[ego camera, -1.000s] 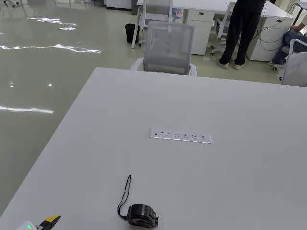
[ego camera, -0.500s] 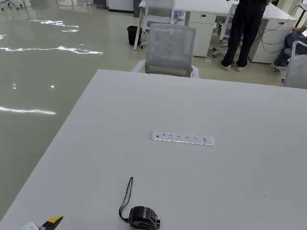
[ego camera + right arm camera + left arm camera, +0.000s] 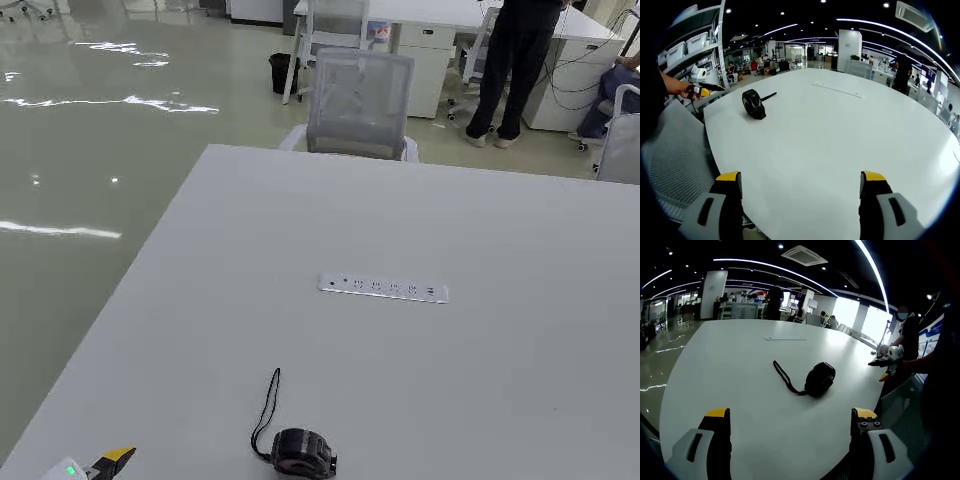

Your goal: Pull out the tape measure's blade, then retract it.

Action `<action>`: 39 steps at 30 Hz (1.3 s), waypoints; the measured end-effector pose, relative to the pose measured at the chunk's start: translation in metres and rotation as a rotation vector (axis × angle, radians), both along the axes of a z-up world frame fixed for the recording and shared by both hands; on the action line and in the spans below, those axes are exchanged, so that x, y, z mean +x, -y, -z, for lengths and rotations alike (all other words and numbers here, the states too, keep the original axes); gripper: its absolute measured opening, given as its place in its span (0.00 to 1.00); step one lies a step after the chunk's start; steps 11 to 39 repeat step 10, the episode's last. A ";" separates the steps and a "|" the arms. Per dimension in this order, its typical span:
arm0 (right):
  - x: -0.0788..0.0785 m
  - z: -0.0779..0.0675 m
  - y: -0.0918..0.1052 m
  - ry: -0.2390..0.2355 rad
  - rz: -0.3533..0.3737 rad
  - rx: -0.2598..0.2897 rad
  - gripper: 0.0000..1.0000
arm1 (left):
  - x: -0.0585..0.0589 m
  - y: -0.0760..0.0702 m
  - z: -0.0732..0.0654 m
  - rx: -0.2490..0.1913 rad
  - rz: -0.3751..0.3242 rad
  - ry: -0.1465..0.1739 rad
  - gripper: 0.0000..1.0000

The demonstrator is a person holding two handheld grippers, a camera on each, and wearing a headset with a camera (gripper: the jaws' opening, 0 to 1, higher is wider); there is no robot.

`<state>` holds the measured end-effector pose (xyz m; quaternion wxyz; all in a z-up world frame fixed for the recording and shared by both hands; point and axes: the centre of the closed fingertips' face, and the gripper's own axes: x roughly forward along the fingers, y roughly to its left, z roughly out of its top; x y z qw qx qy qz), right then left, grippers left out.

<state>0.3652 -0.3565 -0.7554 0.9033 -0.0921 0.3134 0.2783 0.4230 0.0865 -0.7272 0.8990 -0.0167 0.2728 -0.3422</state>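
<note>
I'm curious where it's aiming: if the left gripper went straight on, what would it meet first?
Probably the tape measure on the table, almost dead ahead of the left gripper; depth is unclear.

Hand-held two-jaw grippers, one pair, matching build.

Left gripper (image 3: pixel 790 416): two black fingers (image 3: pixel 720 440), each capped with a yellow tip and each rising from a pale grey moulded housing with a dark oblong slot. Small screws (image 3: pixel 863 425) sit in a row just under one yellow cap. In the head view its body is white, with a lit green light (image 3: pixel 70 469) and a yellow-and-black tip. Right gripper (image 3: pixel 800 177): the same black fingers, yellow caps and pale grey slotted housings. In the left gripper view its body is white and boxy, with yellow at the tip.
</note>
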 end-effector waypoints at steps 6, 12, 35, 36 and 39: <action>0.001 -0.001 0.002 0.002 0.001 -0.003 1.00 | 0.001 -0.001 -0.002 -0.002 -0.006 0.003 0.99; 0.001 -0.001 0.004 0.001 0.001 -0.006 1.00 | 0.001 -0.001 -0.002 -0.003 -0.006 0.006 0.99; 0.001 -0.001 0.004 0.001 0.001 -0.006 1.00 | 0.001 -0.001 -0.002 -0.003 -0.006 0.006 0.99; 0.001 -0.001 0.004 0.001 0.001 -0.006 1.00 | 0.001 -0.001 -0.002 -0.003 -0.006 0.006 0.99; 0.001 -0.001 0.004 0.001 0.001 -0.006 1.00 | 0.001 -0.001 -0.002 -0.003 -0.006 0.006 0.99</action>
